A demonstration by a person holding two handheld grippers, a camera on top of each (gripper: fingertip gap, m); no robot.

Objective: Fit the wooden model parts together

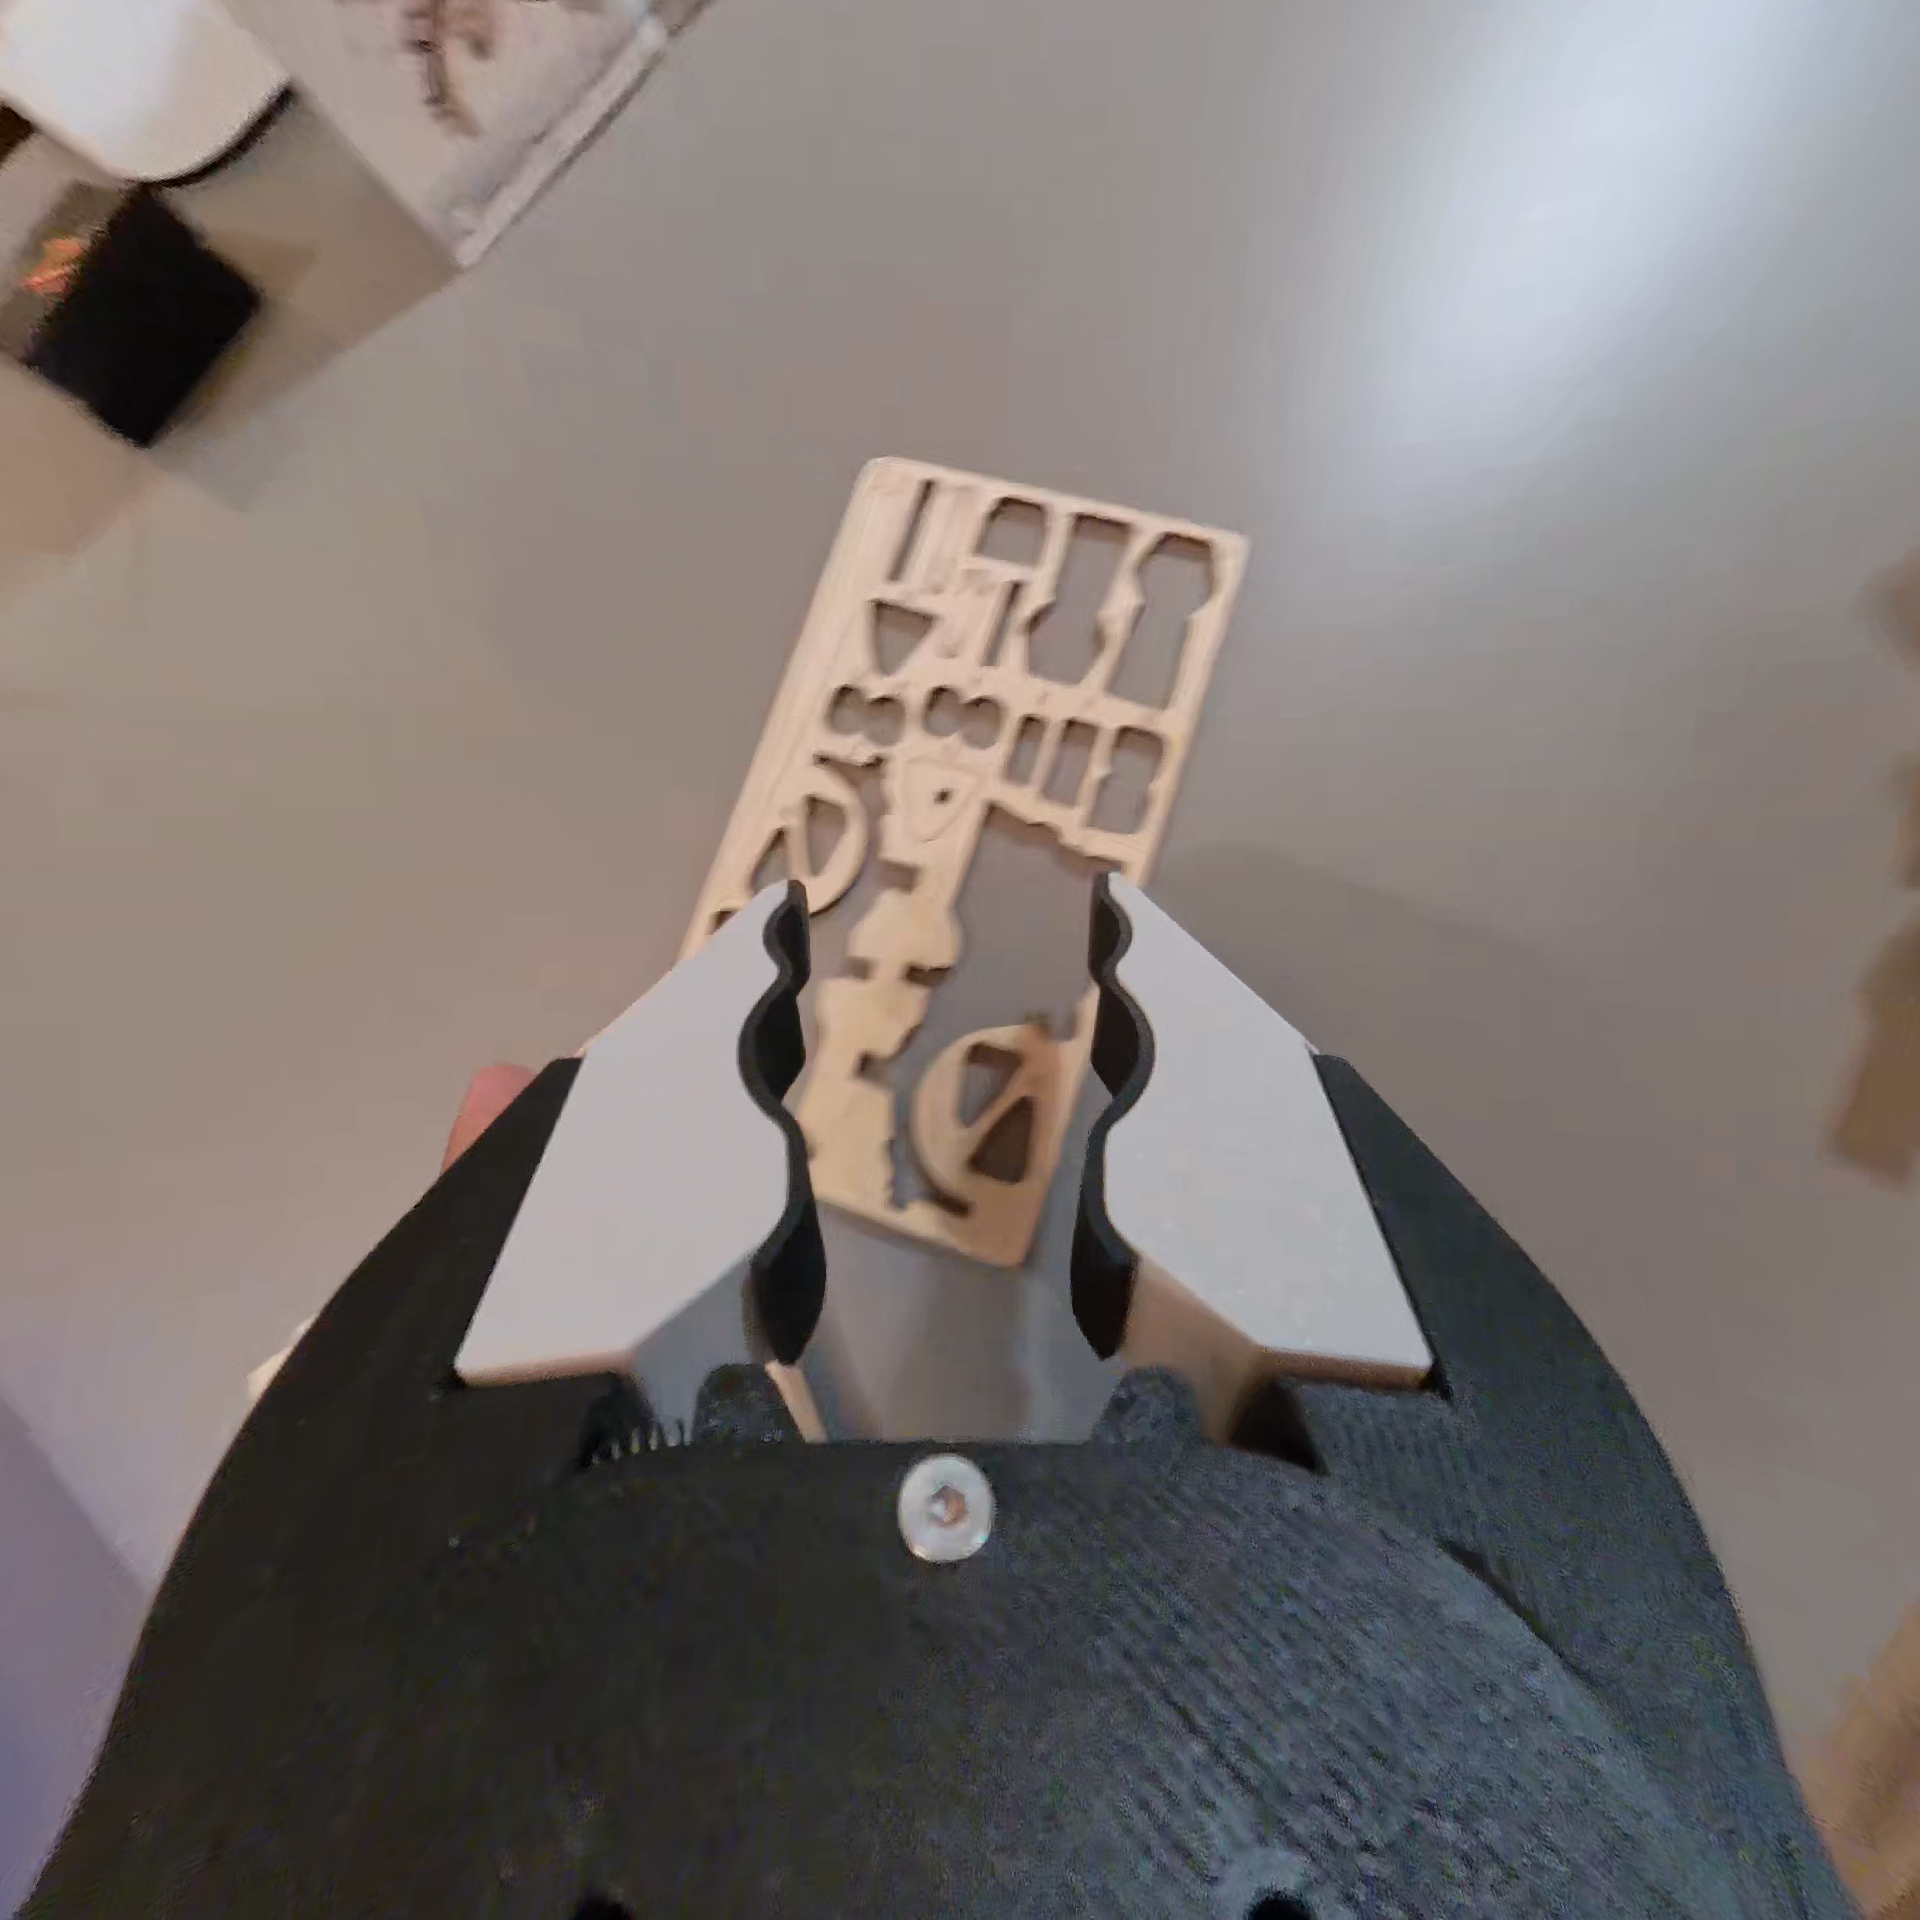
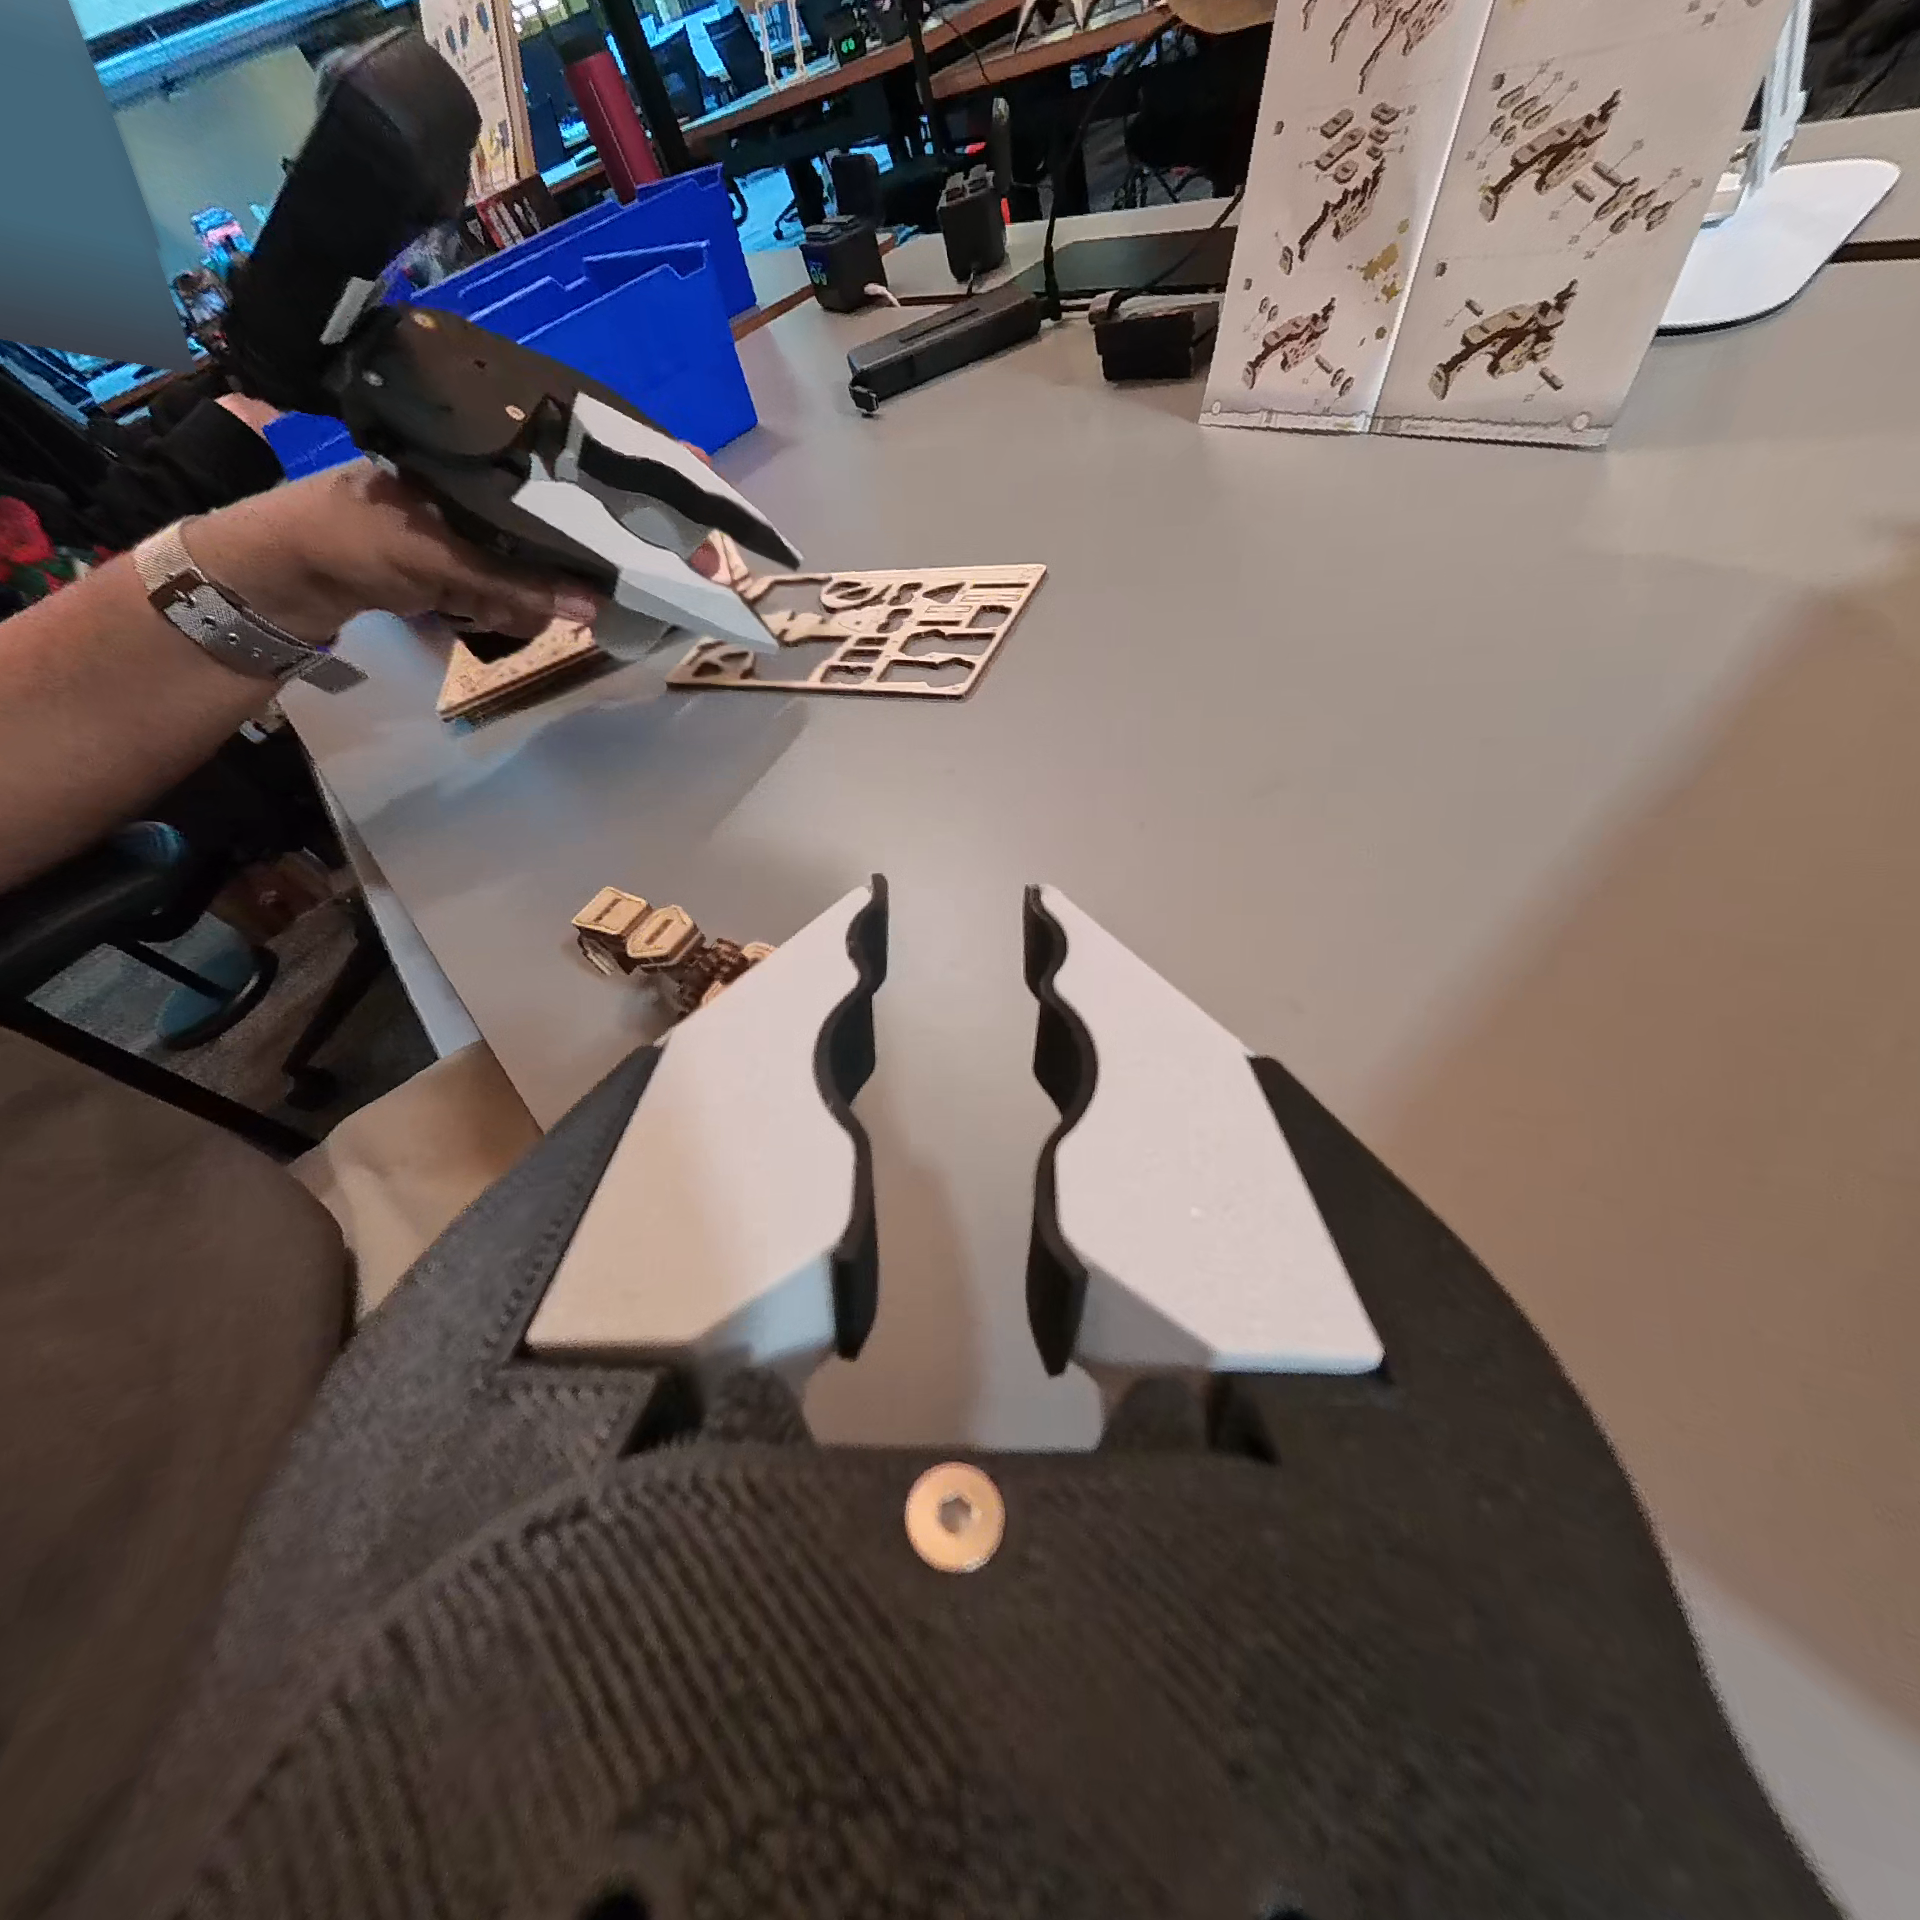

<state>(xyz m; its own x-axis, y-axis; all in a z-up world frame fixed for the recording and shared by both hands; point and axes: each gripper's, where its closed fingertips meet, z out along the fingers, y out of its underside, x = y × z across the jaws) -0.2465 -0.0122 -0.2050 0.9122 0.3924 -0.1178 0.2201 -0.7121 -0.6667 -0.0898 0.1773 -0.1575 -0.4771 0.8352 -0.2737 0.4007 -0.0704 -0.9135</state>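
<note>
Grey and matte, the counter carries a wooden sheet of punched-out parts lying flat toward its left edge, with a stack of similar sheets just beside it at that edge. Nearer, also close to the left edge, a part-built model sits on the surface. The left hand-held gripper hovers over the sheet's near end with its jaws parted and nothing between them; the right wrist view shows a hand carrying it. The right hand-held gripper is held low over bare counter, its jaws a narrow gap apart and empty. Folded instruction pages stand upright toward the far edge, blue bins at the far left.
</note>
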